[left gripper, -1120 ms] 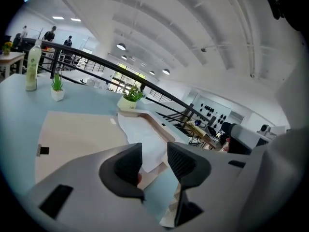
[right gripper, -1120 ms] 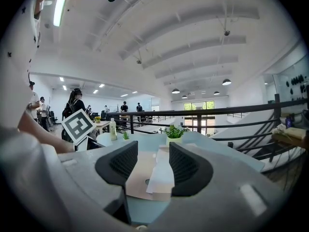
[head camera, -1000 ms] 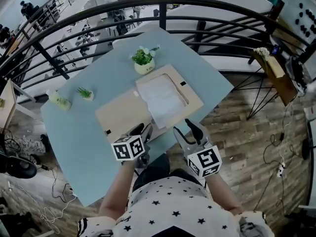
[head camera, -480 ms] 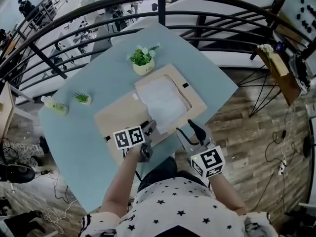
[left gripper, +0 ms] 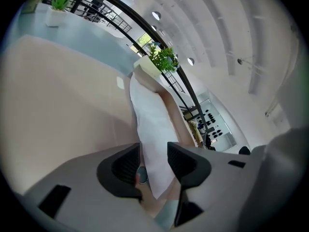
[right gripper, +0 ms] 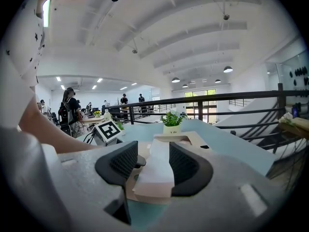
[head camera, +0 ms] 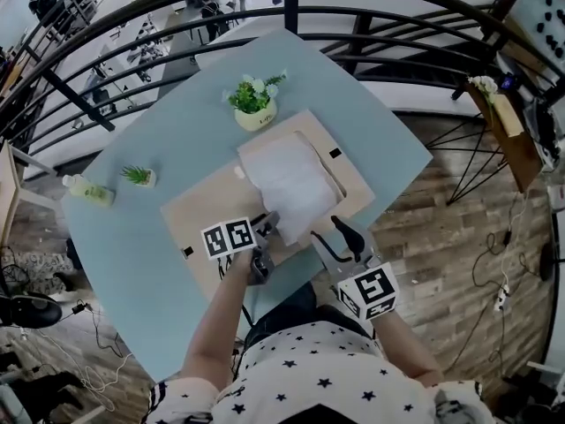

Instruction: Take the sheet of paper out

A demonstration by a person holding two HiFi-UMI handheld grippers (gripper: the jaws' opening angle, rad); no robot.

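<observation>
Looking down on the sheet of paper (head camera: 290, 184), spread white across the right half of an open beige folder (head camera: 207, 210) on the pale blue table (head camera: 150, 140). Finding the left gripper (head camera: 265, 230) released, its 2 jaws apart on either side of the sheet's near corner, low over the folder, not pinching. Finding the right gripper (head camera: 333, 237) likewise unclenched and empty, near the table's front edge, aimed at the sheet but apart from it. Noting 1 potted plant (head camera: 253, 102) just beyond the folder.
</observation>
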